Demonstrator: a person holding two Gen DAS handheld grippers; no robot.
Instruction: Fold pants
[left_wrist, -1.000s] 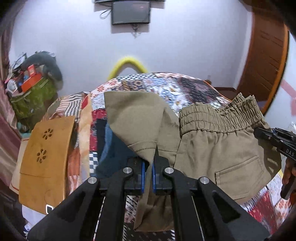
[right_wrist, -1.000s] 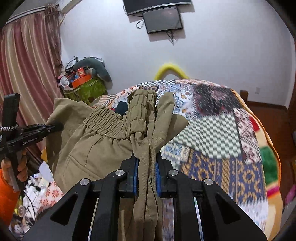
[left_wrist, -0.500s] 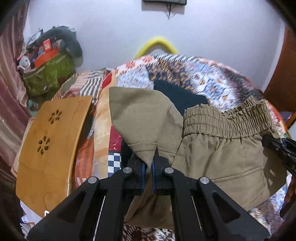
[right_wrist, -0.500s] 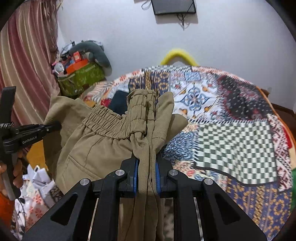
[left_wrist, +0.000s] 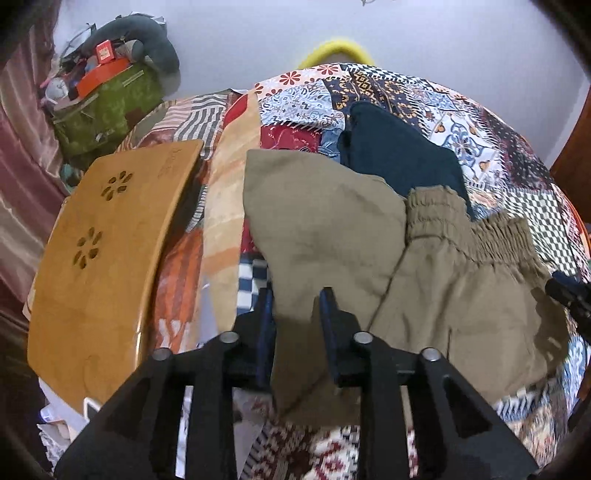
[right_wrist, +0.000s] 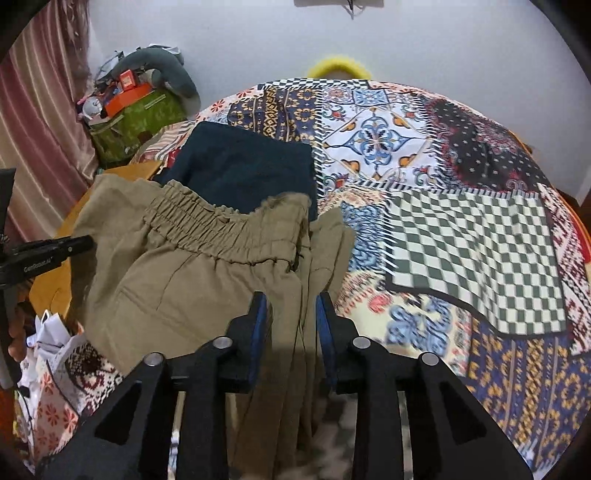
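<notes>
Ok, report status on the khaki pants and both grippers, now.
Left gripper open, right gripper open. Khaki pants between both sets of fingers, waistband bunched on the patchwork bedspread. Dark blue garment under the waistband's far edge.

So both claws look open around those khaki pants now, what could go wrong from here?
1. The left gripper and right gripper stand open with cloth of the khaki pants between the fingers; pulling back could snag it and spoil the fold.
2. The pants partly overlap the dark blue garment; the next grab might catch both.
3. The pants lie near the edge of the patchwork bedspread, so loose fabric may slide off.
</notes>
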